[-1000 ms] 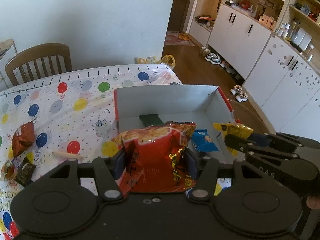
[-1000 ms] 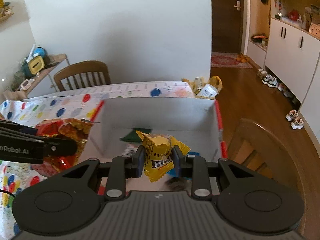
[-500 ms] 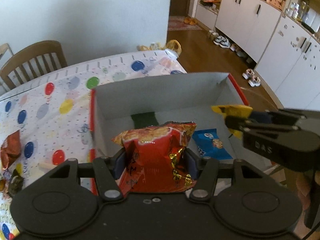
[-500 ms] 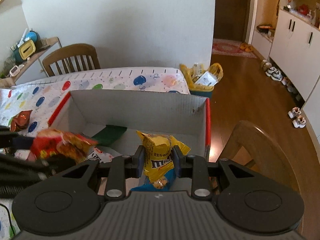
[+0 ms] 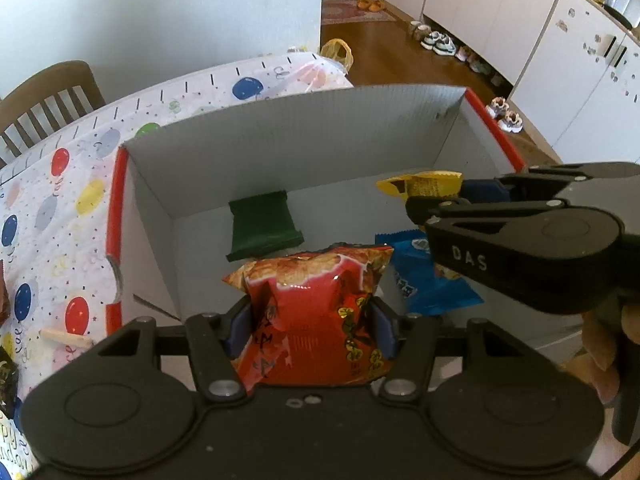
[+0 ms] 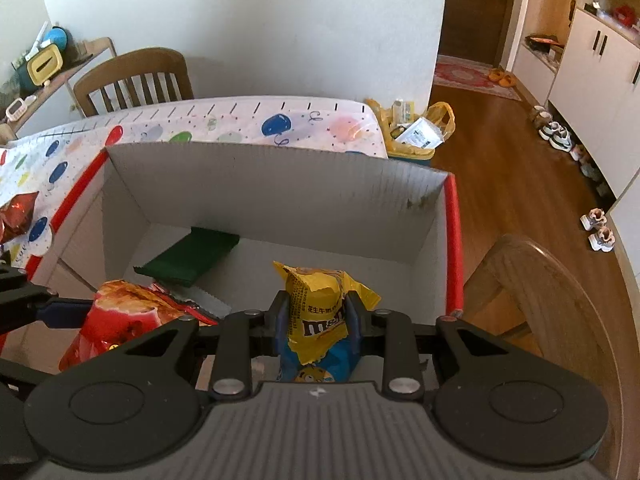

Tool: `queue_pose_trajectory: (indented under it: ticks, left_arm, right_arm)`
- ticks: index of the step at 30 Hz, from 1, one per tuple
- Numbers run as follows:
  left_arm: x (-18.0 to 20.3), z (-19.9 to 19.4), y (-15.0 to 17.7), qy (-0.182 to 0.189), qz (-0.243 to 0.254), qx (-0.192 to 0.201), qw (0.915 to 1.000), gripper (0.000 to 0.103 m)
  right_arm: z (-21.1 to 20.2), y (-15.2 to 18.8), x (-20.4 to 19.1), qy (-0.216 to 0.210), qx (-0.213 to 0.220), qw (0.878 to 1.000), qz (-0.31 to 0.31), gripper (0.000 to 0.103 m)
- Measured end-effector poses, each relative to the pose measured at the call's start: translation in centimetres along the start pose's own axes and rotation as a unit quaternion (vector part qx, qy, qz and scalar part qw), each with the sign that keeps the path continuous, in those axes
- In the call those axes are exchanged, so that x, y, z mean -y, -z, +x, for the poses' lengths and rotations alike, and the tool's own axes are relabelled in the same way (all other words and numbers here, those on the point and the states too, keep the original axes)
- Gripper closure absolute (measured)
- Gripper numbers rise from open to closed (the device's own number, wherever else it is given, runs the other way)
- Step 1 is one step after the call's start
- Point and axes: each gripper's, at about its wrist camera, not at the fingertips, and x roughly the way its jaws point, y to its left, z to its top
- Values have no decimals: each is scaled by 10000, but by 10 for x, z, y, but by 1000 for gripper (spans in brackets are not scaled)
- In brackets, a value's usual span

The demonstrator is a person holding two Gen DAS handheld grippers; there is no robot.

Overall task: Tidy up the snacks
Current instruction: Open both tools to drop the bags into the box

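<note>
My left gripper is shut on a red chip bag and holds it over the near part of the grey box with red rims. My right gripper is shut on a yellow M&M's bag and holds it over the box, to the right of the left one. In the left wrist view the right gripper shows with the yellow bag. In the box lie a dark green packet and a blue cookie packet. The red bag also shows in the right wrist view.
The box stands on a balloon-print tablecloth. More snacks lie on the cloth at the left: a red-brown bag and a small beige stick. Wooden chairs stand at the far side and at the right.
Both grippers have moved forward and down over the box with their bags still held. The box now fills more of both views.
</note>
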Motion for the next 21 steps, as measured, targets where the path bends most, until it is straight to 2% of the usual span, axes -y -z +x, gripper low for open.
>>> queue_pose_trajectory:
  ticks: [12, 21]
  left_arm:
    - [5, 18, -1, 38, 179, -149, 9997, 43]
    - [5, 16, 9, 242, 221, -158, 9993, 36]
  right_arm:
    - [4, 3, -2, 9, -26, 10000, -23, 74]
    - [-4, 6, -3, 20, -26, 10000, 84, 71]
